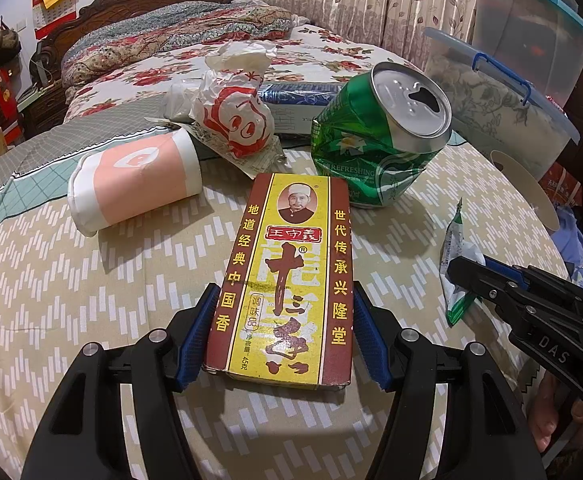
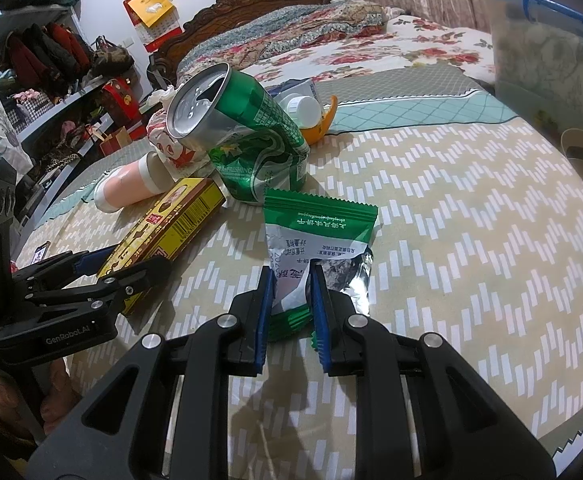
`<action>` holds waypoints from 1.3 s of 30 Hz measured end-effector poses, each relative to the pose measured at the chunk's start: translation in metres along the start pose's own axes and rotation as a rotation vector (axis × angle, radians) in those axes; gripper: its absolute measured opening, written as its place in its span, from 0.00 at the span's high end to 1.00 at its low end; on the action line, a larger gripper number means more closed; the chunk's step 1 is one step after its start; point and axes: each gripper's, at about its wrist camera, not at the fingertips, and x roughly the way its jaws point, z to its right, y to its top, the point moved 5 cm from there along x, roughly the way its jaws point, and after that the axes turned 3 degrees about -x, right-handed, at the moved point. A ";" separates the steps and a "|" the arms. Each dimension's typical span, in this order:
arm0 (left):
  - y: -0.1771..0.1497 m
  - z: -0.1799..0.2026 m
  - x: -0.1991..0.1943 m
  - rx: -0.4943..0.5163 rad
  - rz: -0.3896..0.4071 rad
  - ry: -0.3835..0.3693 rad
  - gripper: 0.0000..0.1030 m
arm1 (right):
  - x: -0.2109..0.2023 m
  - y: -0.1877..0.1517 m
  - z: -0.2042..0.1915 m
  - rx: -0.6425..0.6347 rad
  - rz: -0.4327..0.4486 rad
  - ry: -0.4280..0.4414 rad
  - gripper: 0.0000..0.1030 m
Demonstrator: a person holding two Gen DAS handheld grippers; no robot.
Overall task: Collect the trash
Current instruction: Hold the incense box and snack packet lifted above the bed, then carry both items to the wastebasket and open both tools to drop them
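A yellow and brown spice box [image 1: 291, 264] lies lengthwise on the patterned tablecloth [image 1: 71, 300]. My left gripper [image 1: 284, 292] is shut on its near half, blue pads against both long sides. The right wrist view shows the same box [image 2: 171, 224] and left gripper [image 2: 131, 260] at the left. A green and white snack wrapper [image 2: 315, 224] lies on the cloth, its near end pinched by my right gripper [image 2: 291, 276]. In the left wrist view the wrapper [image 1: 457, 256] and the right gripper [image 1: 467, 268] are at the right edge.
A dented green can [image 1: 375, 140] stands behind the box, with a pink paper cup [image 1: 139, 184] on its side, a crumpled red and white bag [image 1: 235, 116] and a blue carton [image 1: 291, 100]. A white-capped bottle [image 2: 303, 108] is beyond. Clear storage bins [image 1: 511, 92] stand right, a bed behind.
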 end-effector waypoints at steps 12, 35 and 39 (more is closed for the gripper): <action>-0.002 0.011 -0.017 0.055 0.091 -0.031 0.42 | -0.011 -0.002 0.004 -0.014 0.039 0.006 0.79; 0.018 0.124 -0.019 0.276 0.041 -0.241 0.42 | -0.089 0.012 0.118 0.146 0.189 0.019 0.79; 0.039 0.184 0.003 0.334 -0.003 -0.324 0.43 | -0.108 0.017 0.176 0.220 0.225 -0.045 0.79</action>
